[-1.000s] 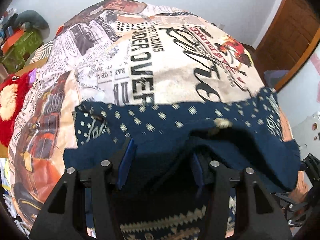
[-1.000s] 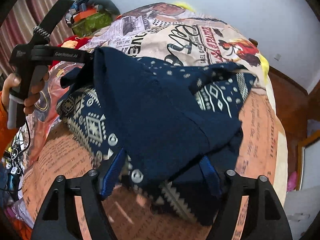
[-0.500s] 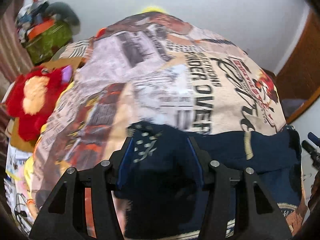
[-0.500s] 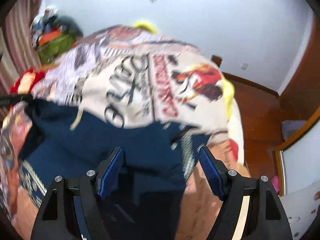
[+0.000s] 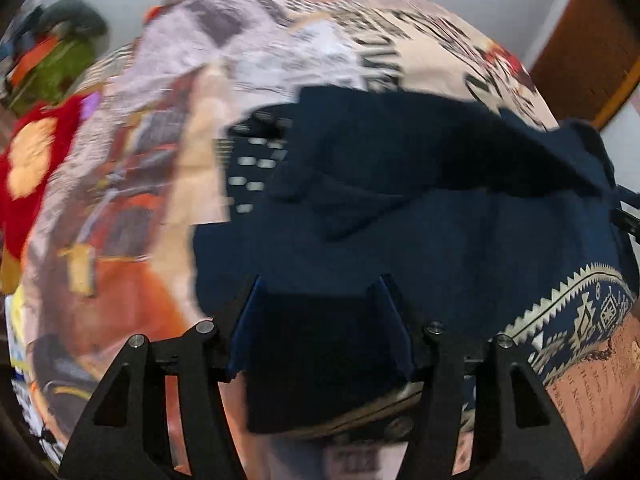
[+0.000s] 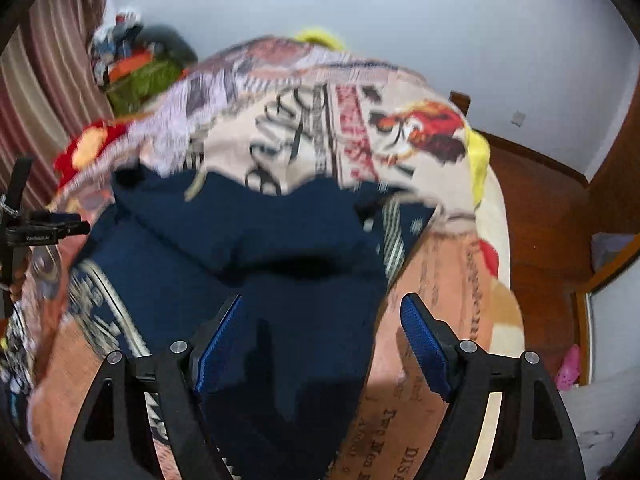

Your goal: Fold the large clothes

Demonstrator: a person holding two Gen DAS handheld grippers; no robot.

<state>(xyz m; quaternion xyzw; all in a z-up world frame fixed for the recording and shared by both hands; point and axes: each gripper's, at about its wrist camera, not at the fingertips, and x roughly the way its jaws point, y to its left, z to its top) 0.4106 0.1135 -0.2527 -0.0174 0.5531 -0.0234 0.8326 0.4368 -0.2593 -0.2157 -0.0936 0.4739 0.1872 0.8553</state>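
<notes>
While the garment lay part-folded on the bed, the scene stood like this:

Bed (image 6: 460,280): it served as the folding surface. Its printed spread, with newspaper columns and a red rooster, was covered across the near middle by the clothing.
Garment (image 5: 400,220): a large navy knit with a cream zigzag and diamond border. It lay across the near half of the bed, with one plain layer doubled over the patterned one. I judged this a fold being laid flat. The far edge sat bunched and uneven, so it probably needed smoothing.
Left gripper (image 5: 319,280): it pointed steeply down over the near left part of the bed. Its jaws had just been easing apart, and a thick dark fold filled the gap from pad to pad. Whether the pads pressed on it I could not tell.
Right gripper (image 6: 321,298): it was over the near right part of the bed. Its jaws had just been widening and stood released. Cloth lay against one pad only, and the other pad stood clear over bare bedspread.
Plush toy (image 5: 28,160): red and orange, at the bed's left edge, well apart from the work.
Writing: the large script on the bed's spread was blurred. Near its foot only "DIS" read surely. The small label on the left gripper's body was too small to read.
</notes>
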